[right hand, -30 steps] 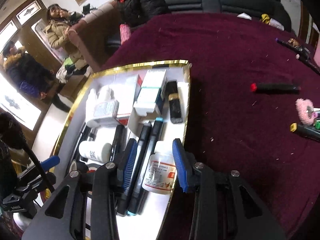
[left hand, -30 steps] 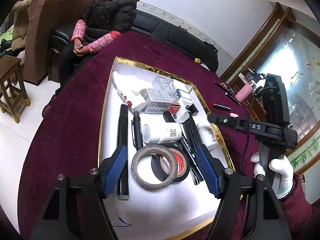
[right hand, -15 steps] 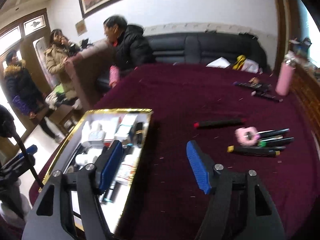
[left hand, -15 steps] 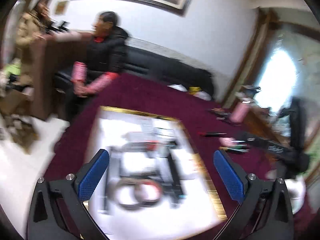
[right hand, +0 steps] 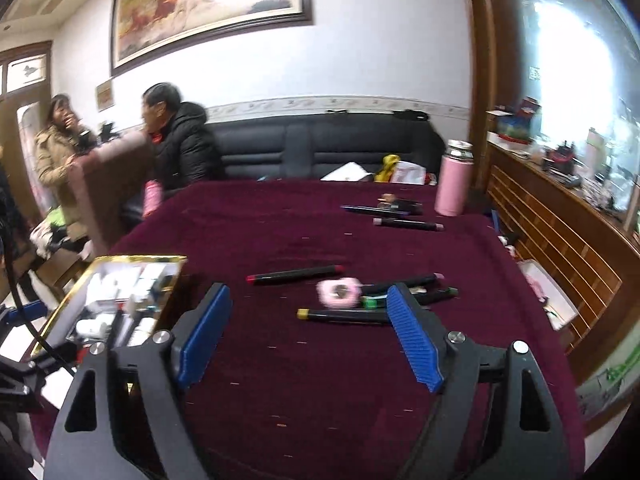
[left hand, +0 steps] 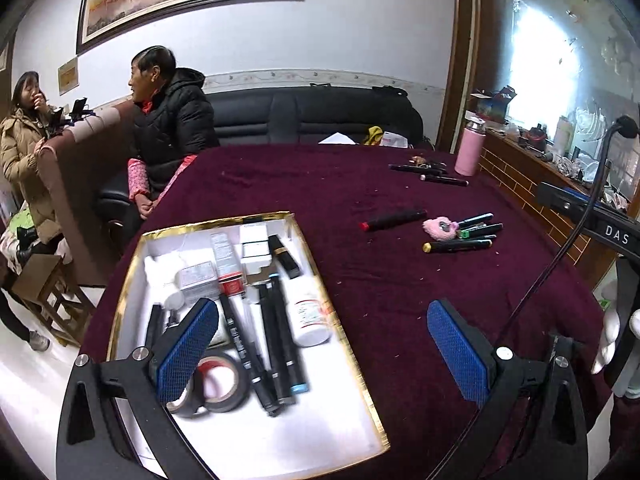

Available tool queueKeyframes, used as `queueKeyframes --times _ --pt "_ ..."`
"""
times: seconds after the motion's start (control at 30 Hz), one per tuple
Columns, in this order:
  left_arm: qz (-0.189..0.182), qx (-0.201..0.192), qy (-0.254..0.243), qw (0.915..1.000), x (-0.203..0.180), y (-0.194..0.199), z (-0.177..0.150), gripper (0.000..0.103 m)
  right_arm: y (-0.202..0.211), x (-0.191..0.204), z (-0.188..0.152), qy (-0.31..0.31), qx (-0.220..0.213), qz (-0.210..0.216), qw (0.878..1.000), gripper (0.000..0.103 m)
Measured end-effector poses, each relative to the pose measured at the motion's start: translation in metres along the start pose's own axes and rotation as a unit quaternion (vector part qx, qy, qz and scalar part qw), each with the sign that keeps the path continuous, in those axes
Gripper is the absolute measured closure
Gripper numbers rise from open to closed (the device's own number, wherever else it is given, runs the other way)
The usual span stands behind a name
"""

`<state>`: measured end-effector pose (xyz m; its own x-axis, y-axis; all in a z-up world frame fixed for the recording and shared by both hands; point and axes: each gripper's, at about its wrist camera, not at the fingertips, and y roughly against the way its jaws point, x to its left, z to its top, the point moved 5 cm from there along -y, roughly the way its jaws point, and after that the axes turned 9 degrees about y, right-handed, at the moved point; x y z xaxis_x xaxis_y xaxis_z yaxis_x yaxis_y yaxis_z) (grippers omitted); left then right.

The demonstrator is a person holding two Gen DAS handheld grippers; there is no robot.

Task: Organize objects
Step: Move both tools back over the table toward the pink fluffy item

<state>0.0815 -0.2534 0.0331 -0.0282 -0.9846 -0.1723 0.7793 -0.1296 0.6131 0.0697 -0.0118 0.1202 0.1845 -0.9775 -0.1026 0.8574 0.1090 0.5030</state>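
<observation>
A white tray with a gold rim [left hand: 216, 222] lies on the maroon cloth, holding tape rolls [left hand: 218, 384], black markers [left hand: 276, 344], a white bottle [left hand: 310, 318] and small boxes [left hand: 252, 246]. My left gripper [left hand: 320, 340] hovers above the tray's near right corner, open wide, with nothing between its pads. My right gripper [right hand: 308, 320] is over bare cloth right of the tray [right hand: 136, 259]; its jaws are opening and hold nothing. Beyond it lie a red-capped marker [right hand: 294, 274], a pink fuzzy item [right hand: 338, 292] and a yellow-capped marker [right hand: 344, 315].
More markers [right hand: 404, 223] and a pink flask [right hand: 454, 184] stand at the table's far right. A person [left hand: 172, 128] sits on the black sofa [left hand: 312, 116] behind the table, and another person stands at far left. A wooden counter [right hand: 560, 232] borders the right side.
Both grippers have risen and pulled back from the tray and opened wider. The tape roll and the white bottle, earlier between the jaws, now lie in the tray. The right gripper swung right over the cloth.
</observation>
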Motion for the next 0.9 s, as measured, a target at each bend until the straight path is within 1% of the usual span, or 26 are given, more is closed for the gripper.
queueKeyframes --times 0.13,0.27,0.37,0.53,0.63,0.73,0.8,0.9 --pt "0.000 0.014 -0.004 0.9999 -0.017 -0.009 0.001 0.001 0.002 -0.039 -0.007 -0.020 0.001 -0.019 1.000 0.022" --pt "-0.012 0.037 0.000 0.9992 -0.038 -0.026 0.001 0.001 -0.001 -0.072 -0.014 -0.035 0.006 -0.031 0.999 0.022" --pt "-0.017 0.053 0.001 0.9984 -0.053 -0.041 0.003 0.001 -0.006 -0.092 -0.019 -0.042 0.010 -0.041 0.998 0.022" --pt "-0.021 0.070 -0.008 0.9973 -0.077 -0.070 0.010 0.001 -0.020 -0.121 -0.029 -0.060 0.021 -0.046 0.997 0.022" --pt "-0.036 0.081 -0.011 0.9960 -0.089 -0.092 0.017 0.001 -0.033 -0.137 -0.036 -0.074 0.027 -0.045 0.996 0.022" --pt "-0.057 0.092 -0.014 0.9940 -0.103 -0.120 0.029 0.001 -0.047 -0.161 -0.045 -0.114 0.031 -0.043 0.992 0.022" --pt "-0.068 0.094 -0.026 0.9929 -0.113 -0.136 0.037 0.001 -0.054 -0.184 -0.055 -0.160 0.027 -0.040 0.986 0.022" --pt "-0.074 0.097 -0.073 0.9898 -0.142 -0.167 0.051 0.001 -0.062 -0.212 -0.073 -0.224 0.020 -0.040 0.974 0.022"
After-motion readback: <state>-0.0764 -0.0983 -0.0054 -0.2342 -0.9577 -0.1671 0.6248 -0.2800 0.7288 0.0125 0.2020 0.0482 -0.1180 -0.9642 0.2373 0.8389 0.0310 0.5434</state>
